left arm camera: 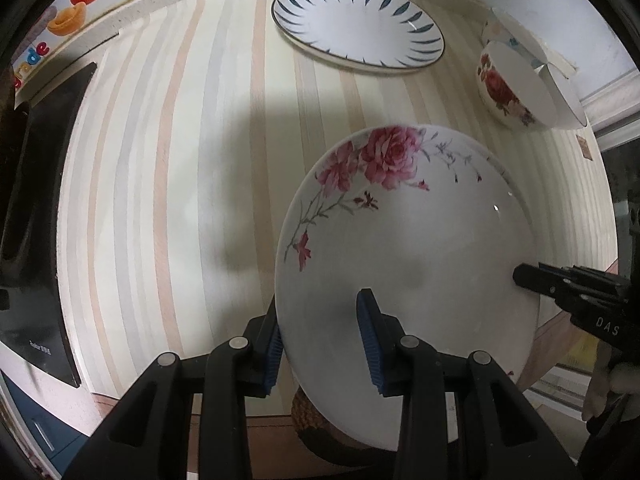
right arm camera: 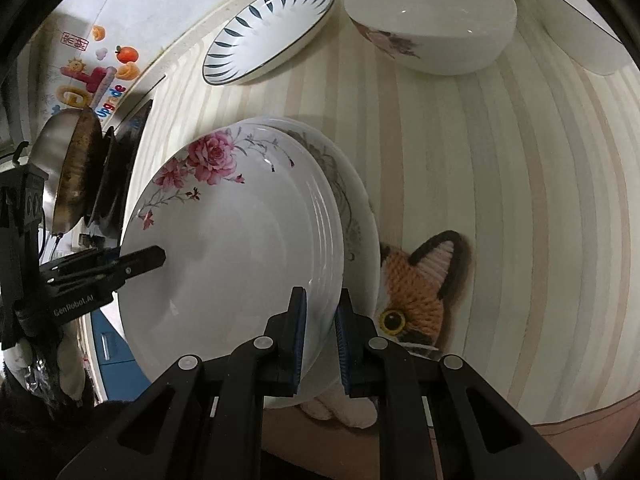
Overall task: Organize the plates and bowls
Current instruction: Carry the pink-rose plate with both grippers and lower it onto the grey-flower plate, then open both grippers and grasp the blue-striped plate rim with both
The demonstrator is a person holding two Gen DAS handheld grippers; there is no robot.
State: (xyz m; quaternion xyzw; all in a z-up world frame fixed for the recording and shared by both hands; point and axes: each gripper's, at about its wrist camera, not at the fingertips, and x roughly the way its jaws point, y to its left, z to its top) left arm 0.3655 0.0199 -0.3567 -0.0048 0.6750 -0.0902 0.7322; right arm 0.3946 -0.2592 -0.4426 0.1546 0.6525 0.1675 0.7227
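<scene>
A white deep plate with pink roses (left arm camera: 400, 248) (right arm camera: 232, 248) is held at two opposite rims. My left gripper (left arm camera: 320, 312) is shut on its near-left rim, one pad under the edge and one on the inside; it also shows as a black finger (right arm camera: 158, 258). My right gripper (right arm camera: 321, 296) is shut on the opposite rim and reaches in from the right (left arm camera: 520, 276). The rose plate lies over a plate with a grey flower pattern (right arm camera: 356, 208); I cannot tell whether they touch. A blue-leaf plate (left arm camera: 356, 24) (right arm camera: 272, 28) sits farther back.
A rose-printed bowl (left arm camera: 516, 88) (right arm camera: 432, 20) and a second bowl (left arm camera: 508, 28) (right arm camera: 576, 20) stand at the back right of the striped counter (left arm camera: 180, 160). A knitted cat toy (right arm camera: 424, 292) lies beside the plates. A black cooktop (left arm camera: 36, 200) and a pan (right arm camera: 76, 168) are on the left.
</scene>
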